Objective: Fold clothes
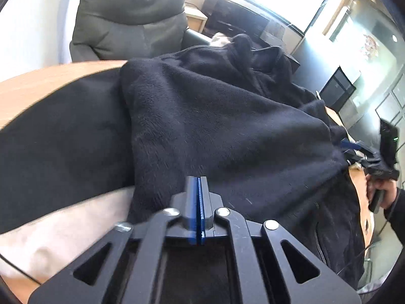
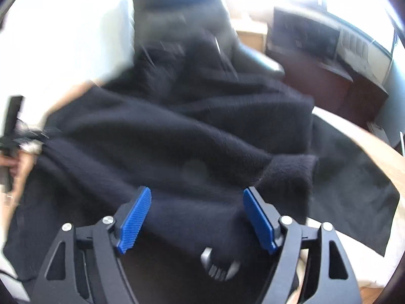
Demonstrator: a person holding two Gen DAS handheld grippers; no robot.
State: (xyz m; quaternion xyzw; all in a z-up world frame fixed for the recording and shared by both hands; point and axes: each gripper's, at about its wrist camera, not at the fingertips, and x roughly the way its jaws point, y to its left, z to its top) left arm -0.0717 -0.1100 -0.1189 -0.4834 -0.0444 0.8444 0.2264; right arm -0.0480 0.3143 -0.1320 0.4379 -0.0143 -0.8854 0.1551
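A dark navy fleece garment (image 1: 215,116) lies in a crumpled heap on the wooden tabletop (image 1: 50,81), over a flat black cloth (image 1: 63,139) and a pale cloth (image 1: 63,223) that are spread under it.

The left hand-held gripper (image 1: 199,185) is at the near edge of the fleece garment. Its two blue pads are almost together, with only a thin line between them. I cannot tell if a fold of the fabric is pinched there, because the tips are dark against the dark cloth.

The right hand-held gripper (image 2: 197,217) has its jaws wide apart. The hem of the fleece garment (image 2: 177,131) lies between the two blue pads (image 2: 135,220), but the pads do not press on it. In the left wrist view this gripper is small at the right edge, beside a corner of the garment, with the person's right hand (image 1: 382,190) on its handle.

The right wrist view is blurred, so the folds and the far part of the garment are hard to read. A small grey ridged part (image 2: 219,266) shows low between the jaws; I cannot say what it is. Behind the tabletop a person in a grey-green padded coat (image 1: 129,15) is cut off by the top of the frame.
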